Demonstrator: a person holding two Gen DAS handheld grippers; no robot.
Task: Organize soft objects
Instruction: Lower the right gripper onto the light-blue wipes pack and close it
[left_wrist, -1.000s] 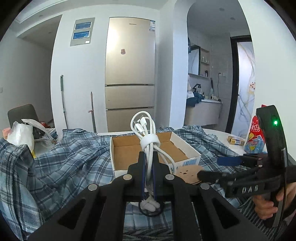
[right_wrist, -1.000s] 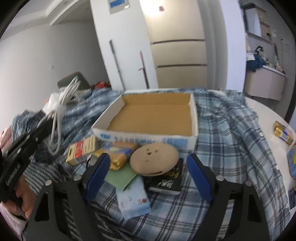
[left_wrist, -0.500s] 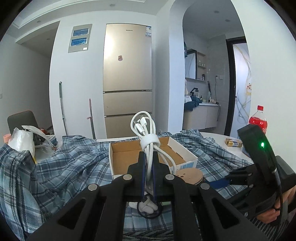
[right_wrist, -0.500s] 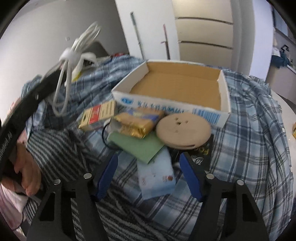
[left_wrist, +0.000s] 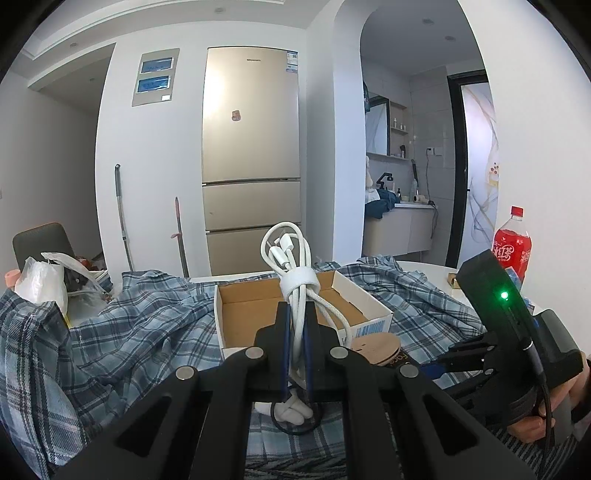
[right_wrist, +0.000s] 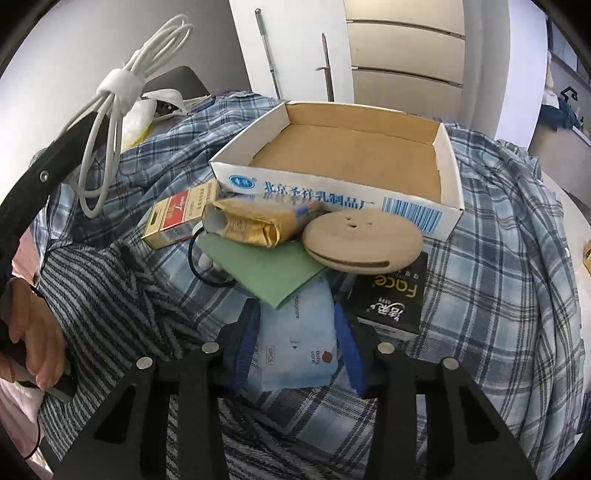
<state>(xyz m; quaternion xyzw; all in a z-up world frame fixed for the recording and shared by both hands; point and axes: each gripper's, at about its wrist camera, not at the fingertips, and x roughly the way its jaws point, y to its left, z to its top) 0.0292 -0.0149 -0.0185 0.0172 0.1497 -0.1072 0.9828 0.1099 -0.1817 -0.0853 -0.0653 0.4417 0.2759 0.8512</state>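
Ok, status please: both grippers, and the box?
Left gripper shut on white cable bundle. Right gripper closing around light blue packet. Cardboard box empty. Green card overlaps packet's far end.

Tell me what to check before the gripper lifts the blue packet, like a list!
1. Blue packet sits between the right gripper fingers as its jaws are closing: ok.
2. Pads pressing firmly: cannot tell.
3. Packet free of the pile: not ok, the green card overlaps its far end.
4. Cardboard box has room: ok.
5. Left gripper is shut on the white cable: ok.
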